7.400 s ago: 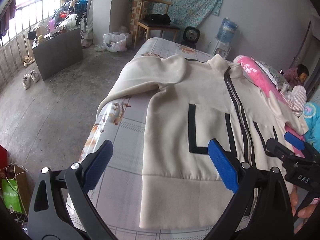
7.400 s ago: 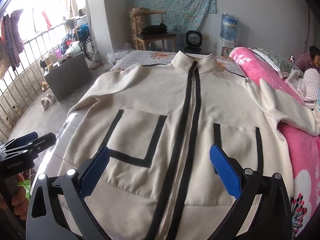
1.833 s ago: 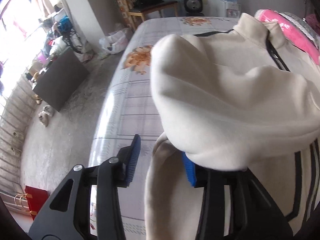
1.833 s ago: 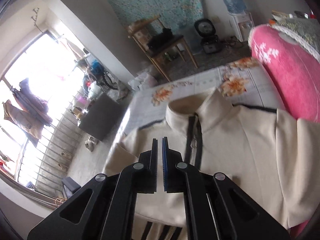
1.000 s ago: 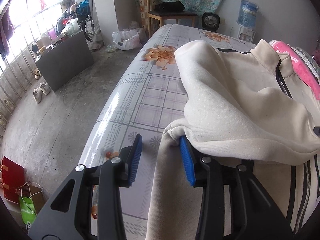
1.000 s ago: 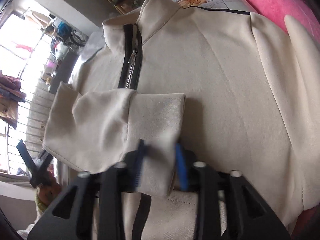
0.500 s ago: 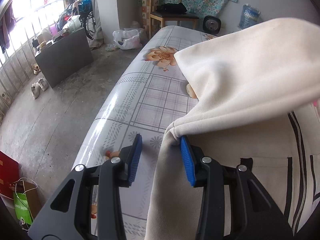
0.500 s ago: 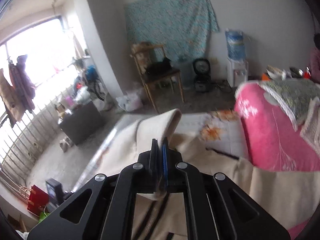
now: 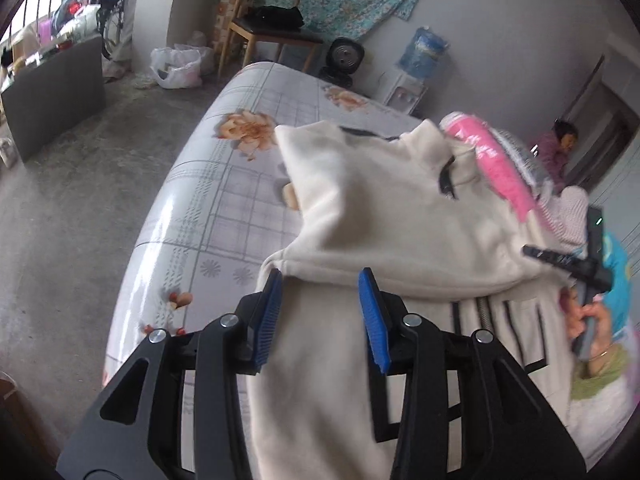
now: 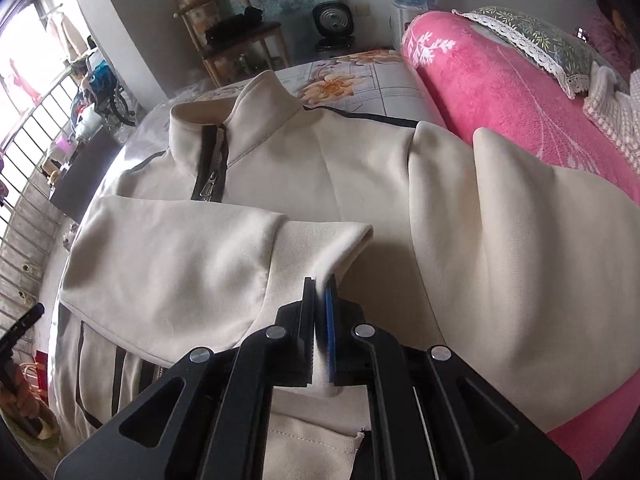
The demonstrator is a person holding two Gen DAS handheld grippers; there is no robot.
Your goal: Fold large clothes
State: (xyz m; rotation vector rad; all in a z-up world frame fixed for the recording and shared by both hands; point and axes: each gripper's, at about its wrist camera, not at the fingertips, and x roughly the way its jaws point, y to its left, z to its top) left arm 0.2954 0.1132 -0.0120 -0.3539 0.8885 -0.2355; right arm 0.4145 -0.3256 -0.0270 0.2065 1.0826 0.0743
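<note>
A cream zip-up jacket [image 10: 360, 168] with black trim lies front-up on the bed. Its left sleeve [image 10: 180, 264] is folded across the chest. My right gripper [image 10: 320, 300] is shut on the sleeve's cuff [image 10: 336, 240] and holds it over the jacket's middle. In the left wrist view my left gripper [image 9: 320, 300] is open, its blue pads [image 9: 370, 316] on either side of the fold of the jacket's left side [image 9: 392, 216], not pinching it. The right sleeve [image 10: 500, 240] lies spread toward the pink blanket.
A pink blanket [image 10: 500, 80] and pillows run along the bed's right side. The bed sheet [image 9: 224, 200] with flower prints is bare on the left. The floor [image 9: 60, 200], a grey cabinet [image 9: 52, 92] and a wooden chair [image 9: 272, 28] lie beyond. A person [image 9: 556, 148] sits far right.
My right gripper has carried the cuff down across the jacket's chest. My left gripper has opened wider and let go of the fold at the jacket's left side.
</note>
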